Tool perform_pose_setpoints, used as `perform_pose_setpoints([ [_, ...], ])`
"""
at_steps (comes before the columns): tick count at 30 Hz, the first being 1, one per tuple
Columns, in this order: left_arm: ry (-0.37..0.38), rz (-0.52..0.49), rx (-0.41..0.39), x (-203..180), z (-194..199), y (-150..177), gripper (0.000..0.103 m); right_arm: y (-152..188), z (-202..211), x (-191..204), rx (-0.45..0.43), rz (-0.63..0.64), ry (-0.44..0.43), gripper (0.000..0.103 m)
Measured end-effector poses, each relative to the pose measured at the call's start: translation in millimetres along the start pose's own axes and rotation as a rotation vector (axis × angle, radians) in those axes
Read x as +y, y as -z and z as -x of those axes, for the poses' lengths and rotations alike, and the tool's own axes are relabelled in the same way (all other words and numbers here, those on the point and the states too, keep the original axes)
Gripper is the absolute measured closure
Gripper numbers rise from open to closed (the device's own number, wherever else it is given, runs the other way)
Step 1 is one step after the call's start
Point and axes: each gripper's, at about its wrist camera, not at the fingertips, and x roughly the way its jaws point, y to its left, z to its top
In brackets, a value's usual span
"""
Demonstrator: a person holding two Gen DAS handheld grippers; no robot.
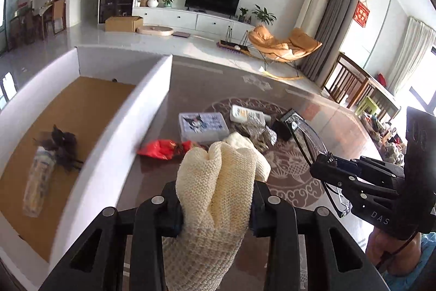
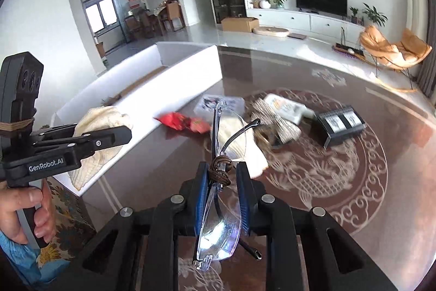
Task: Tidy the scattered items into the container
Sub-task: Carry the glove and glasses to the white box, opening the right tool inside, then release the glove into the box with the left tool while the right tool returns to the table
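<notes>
My left gripper [image 1: 216, 209] is shut on a cream knitted glove [image 1: 218, 176], lifted off the table beside the white container's wall [image 1: 147, 100]. My right gripper [image 2: 222, 176] is shut on clear rimless glasses [image 2: 220, 231] with a brown cord wound round their bridge, also lifted. On the table lie a second cream glove [image 2: 254, 158], a red packet [image 1: 160, 149], a cartoon-printed box [image 1: 203, 126], a white tube [image 1: 246, 115], a silver foil packet [image 1: 260, 132] and a black box [image 2: 340, 124]. Inside the container lie a plastic bottle [image 1: 38, 182] and a dark feathery item [image 1: 62, 146].
The dark glass table [image 2: 327, 195] has a pale dragon pattern. A hand [image 2: 19, 209] holds the left gripper's handle. Beyond the table are a white floor, a cardboard box [image 2: 239, 23], an orange rocking chair [image 2: 395, 51] and wooden chairs [image 1: 351, 83].
</notes>
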Motion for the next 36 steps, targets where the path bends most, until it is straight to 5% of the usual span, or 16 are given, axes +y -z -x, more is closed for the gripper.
perform_pose_setpoints([
  [8,-0.178,0.055,-0.115,106.9,71.2,-61.4,0.068,-129.2,-13.6,99.1,-0.098,0.105,-0.19,0.081],
  [14,-0.241,0.182,-0.097,186.0,78.0,-65.9,0.068,-180.2,-77.5,162.3,-0.059,0.149,-0.258,0.081],
  [26,-0.227,0.279,0.046,226.3,-10.9,-51.6,0.067,-184.6,-223.9,179.5,0.159,0.176,-0.19,0.08],
  [28,-0.228,0.296,0.083,230.7,-26.9,-44.0,0.063,-179.2,-243.2,175.5,0.186,0.156,-0.202,0.075],
  [31,-0.219,0.348,0.162,241.7,-46.4,-32.6,0.037,-167.9,-274.2,170.1,0.291,0.111,-0.229,0.037],
  [32,-0.224,0.366,0.176,244.7,-49.2,-29.8,0.028,-164.2,-278.4,167.2,0.298,0.11,-0.226,0.037],
  [36,-0.271,0.4,0.157,253.2,-43.1,-20.3,0.028,-156.3,-274.9,158.4,0.266,0.091,-0.22,0.037],
])
